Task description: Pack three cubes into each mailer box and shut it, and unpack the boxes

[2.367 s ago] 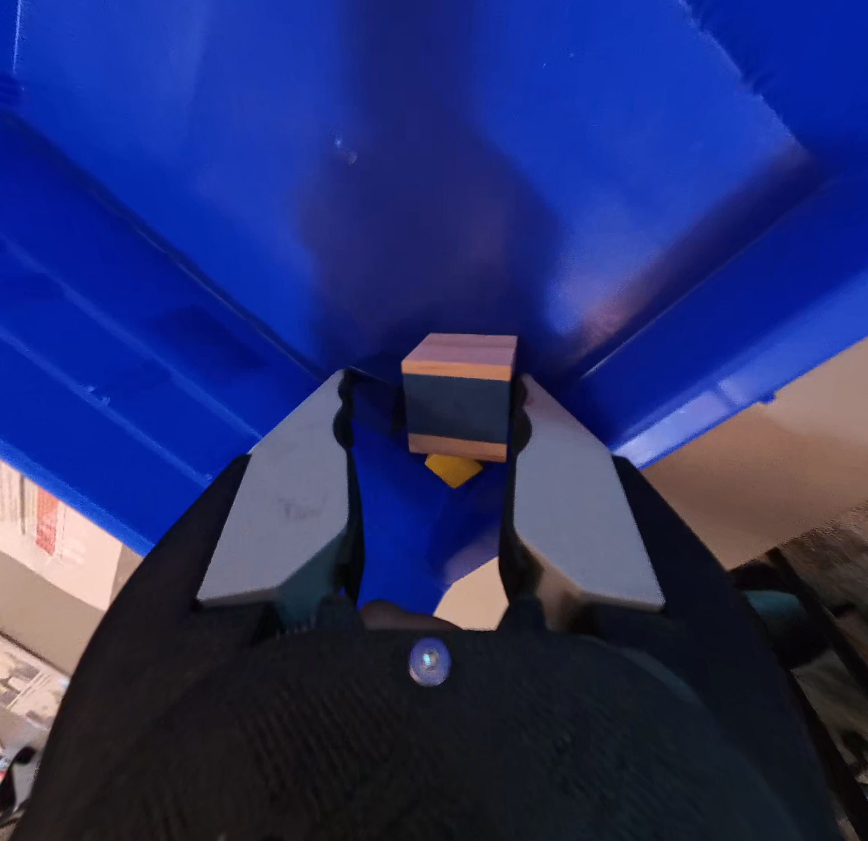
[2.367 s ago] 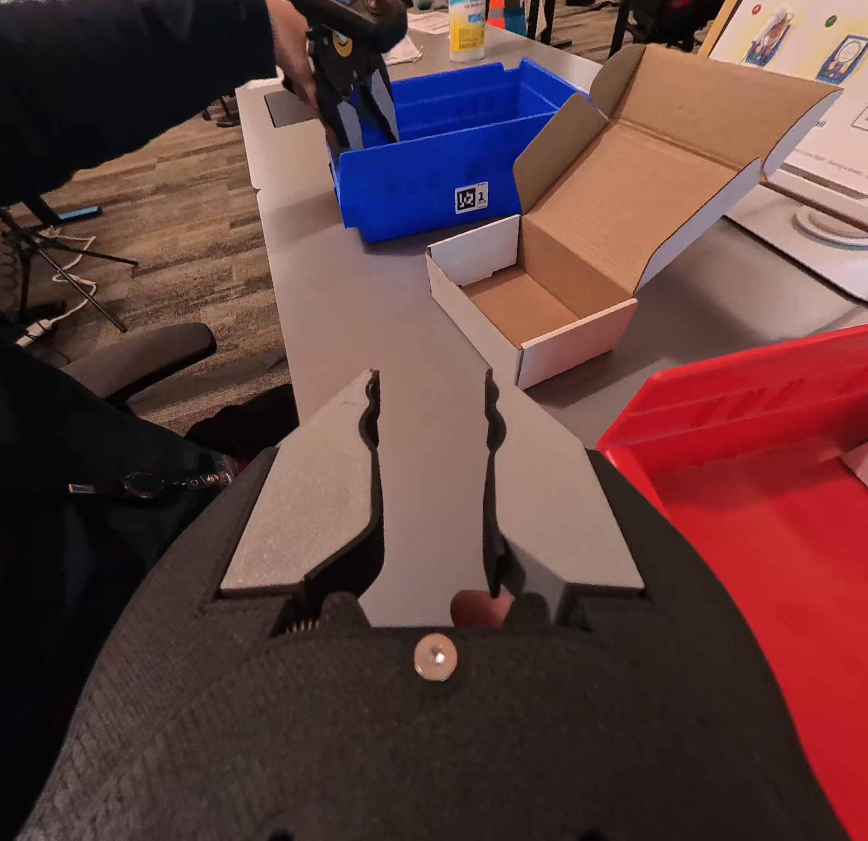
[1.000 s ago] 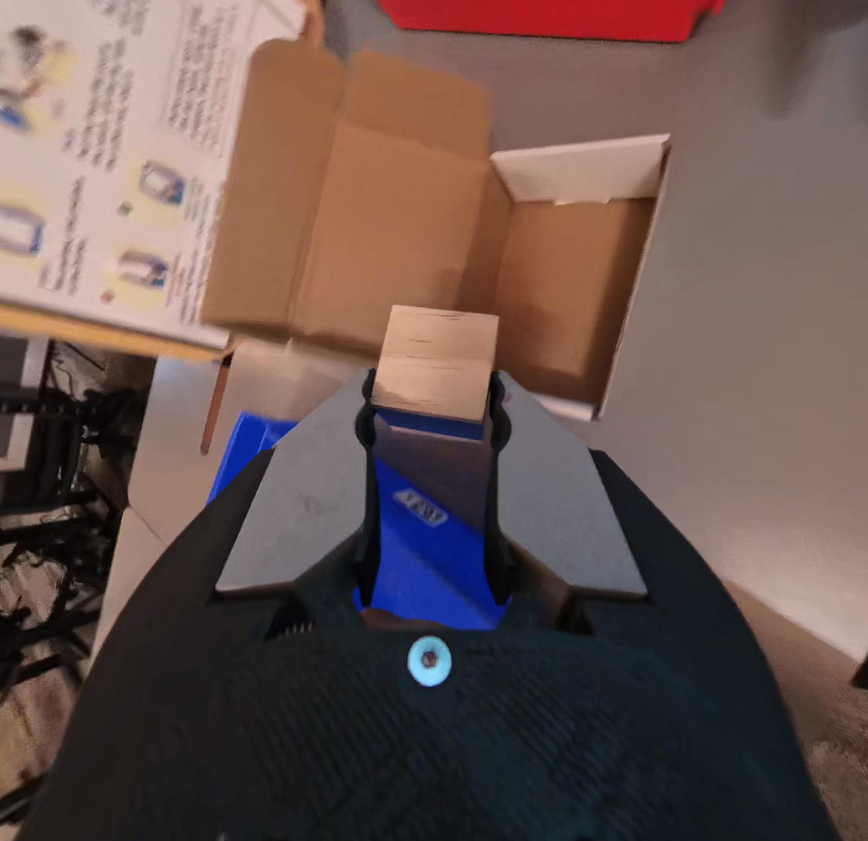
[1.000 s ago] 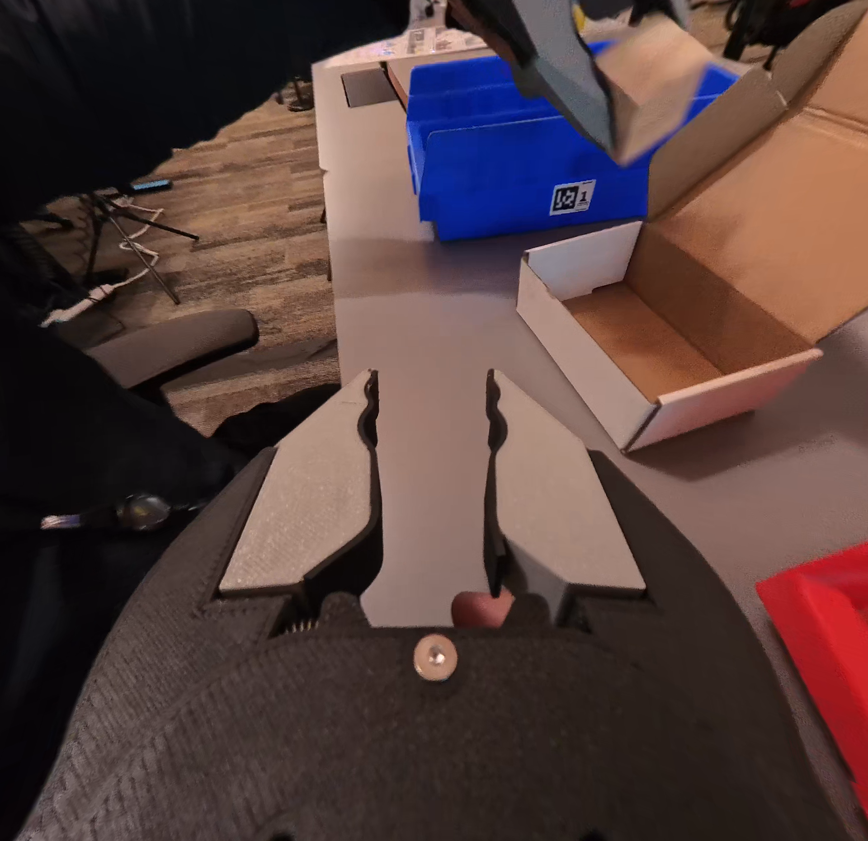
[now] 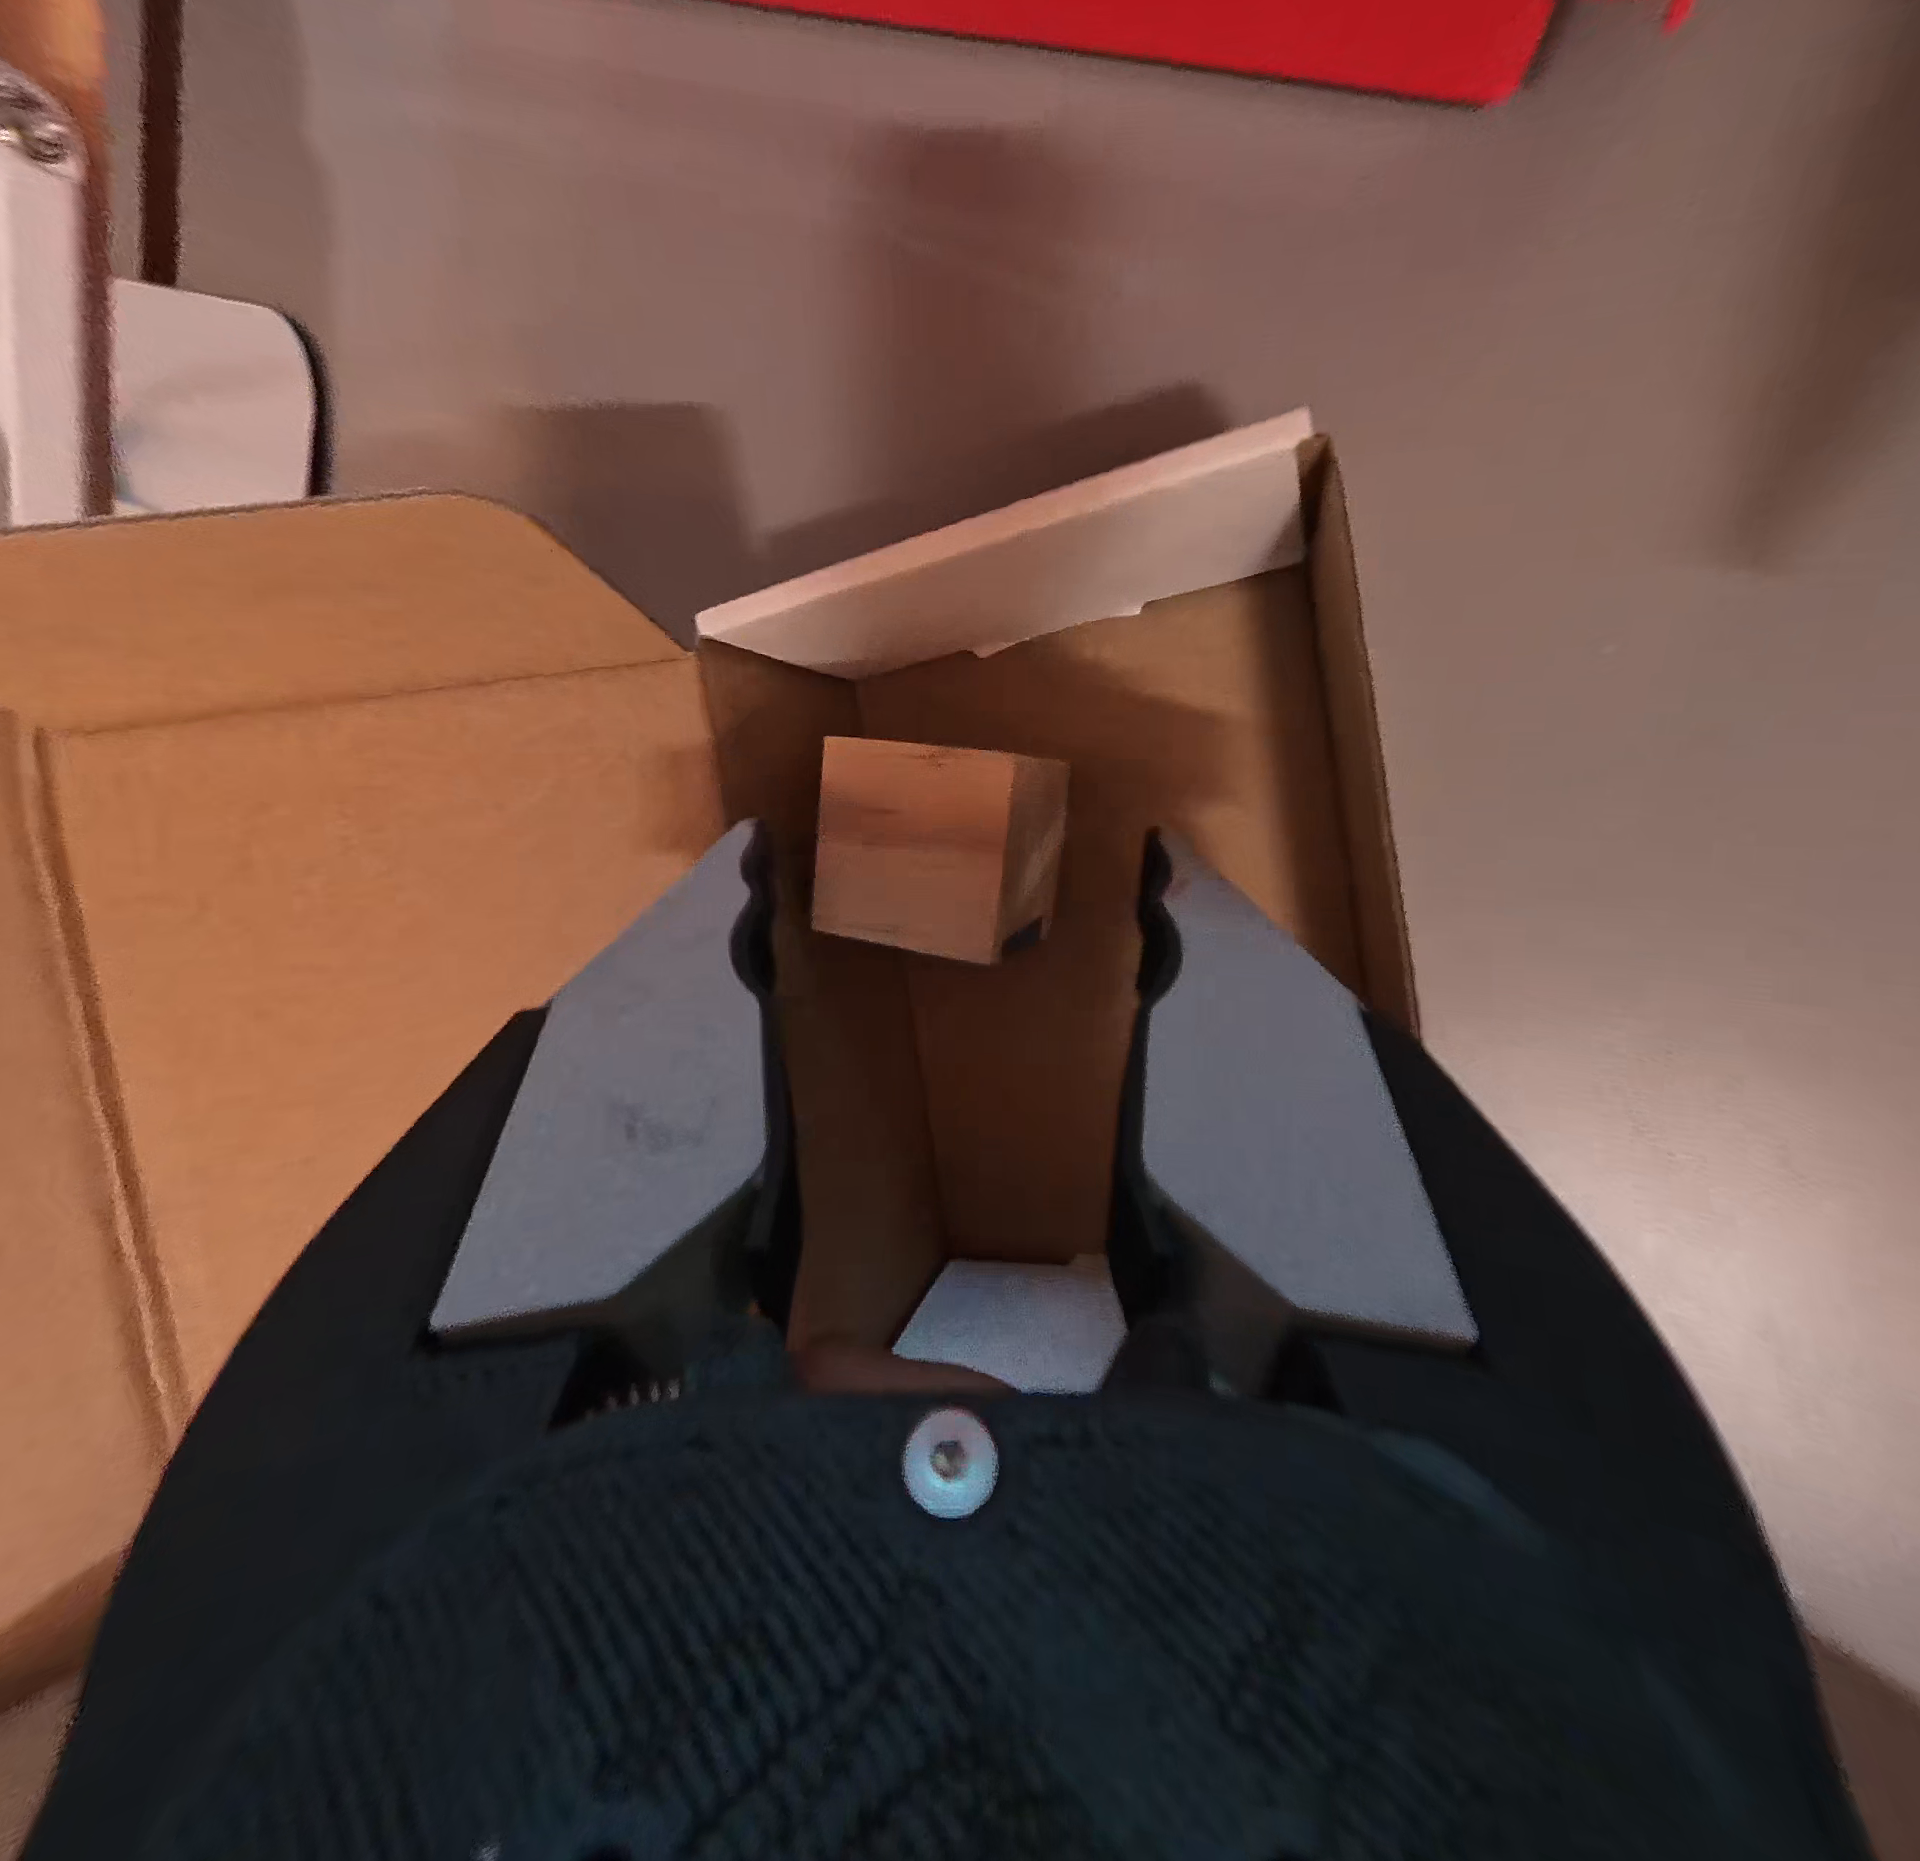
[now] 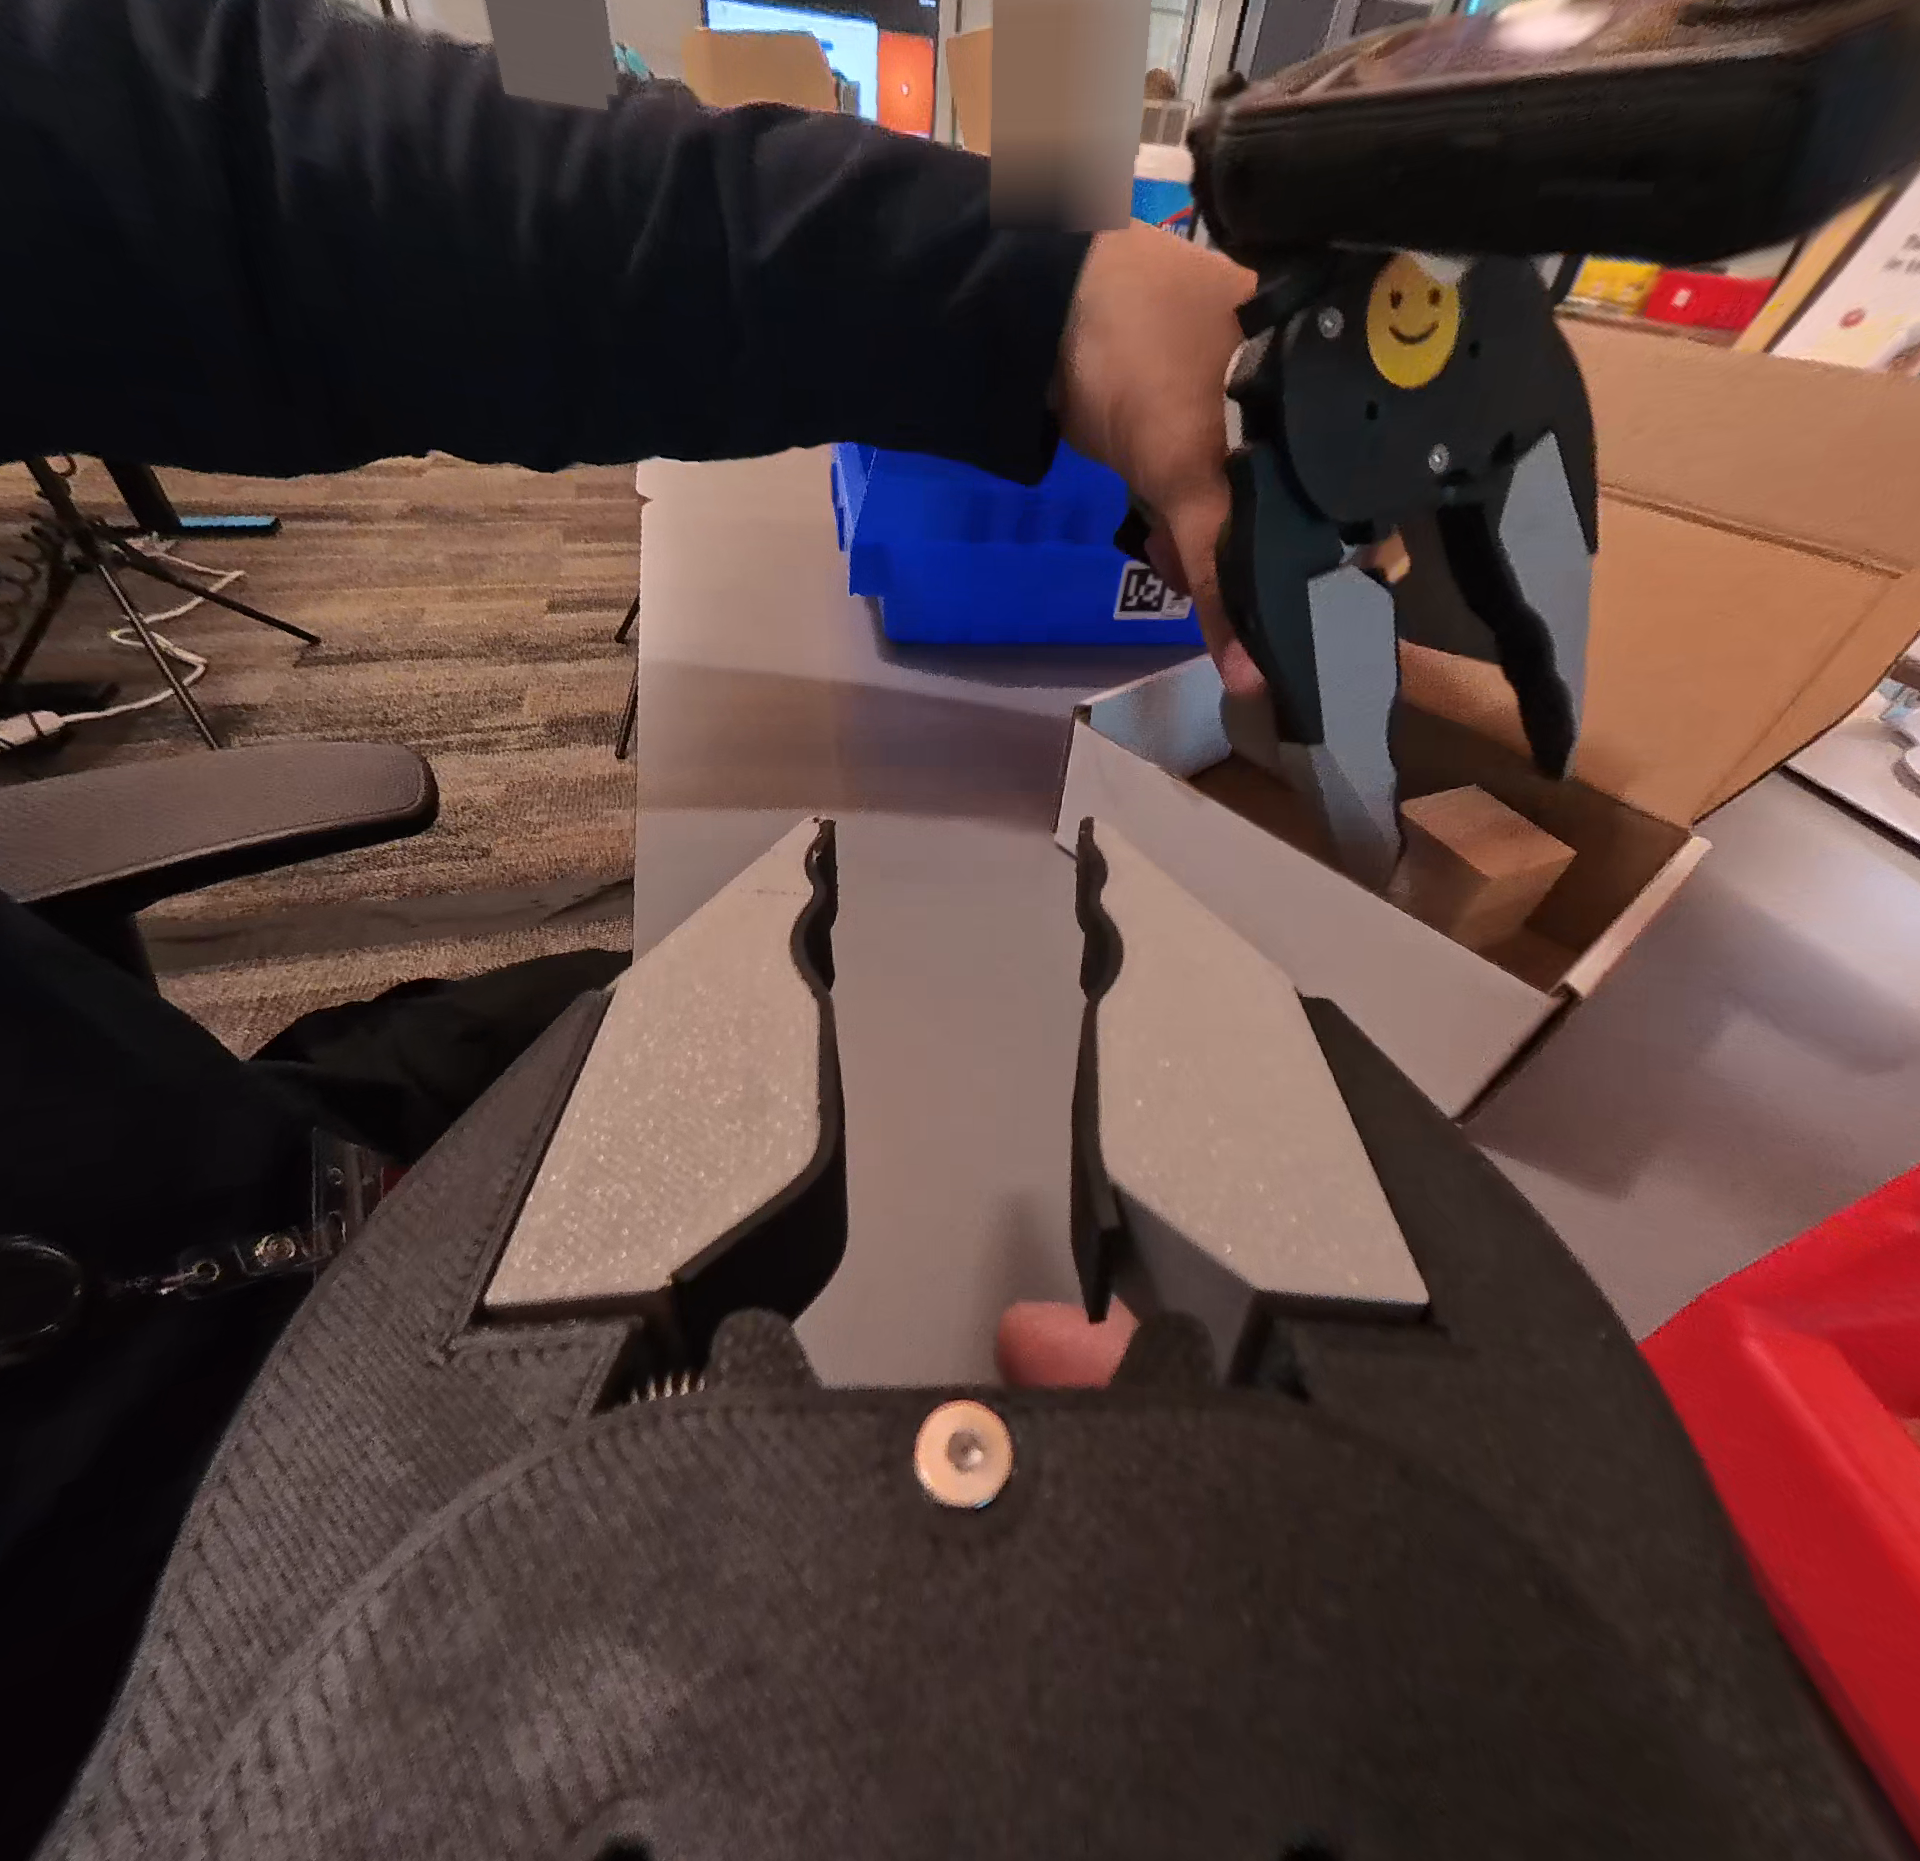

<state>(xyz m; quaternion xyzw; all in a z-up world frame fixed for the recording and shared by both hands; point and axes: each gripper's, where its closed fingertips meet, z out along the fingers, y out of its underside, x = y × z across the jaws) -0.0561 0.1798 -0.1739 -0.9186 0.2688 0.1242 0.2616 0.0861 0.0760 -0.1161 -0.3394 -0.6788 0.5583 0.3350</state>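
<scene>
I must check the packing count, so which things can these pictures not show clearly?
- Left wrist view: the mailer box floor nearest the camera hides behind the left gripper.
- Right wrist view: that gripper partly covers the cube; the blue bin interior is hidden by its wall and a sleeve.

Wood cube (image 5: 930,855) w/ visible grain, matt corrugated cardboard mailer box (image 5: 1340,731), glossy plastic red bin (image 5: 1039,3)

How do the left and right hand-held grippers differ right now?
The left hand-held gripper points down into the open mailer box, above a wooden cube; the right hand-held gripper sits outside the box, over bare grey table. The left's fingers are spread wider than the right's. Both are open and hold nothing.
</scene>
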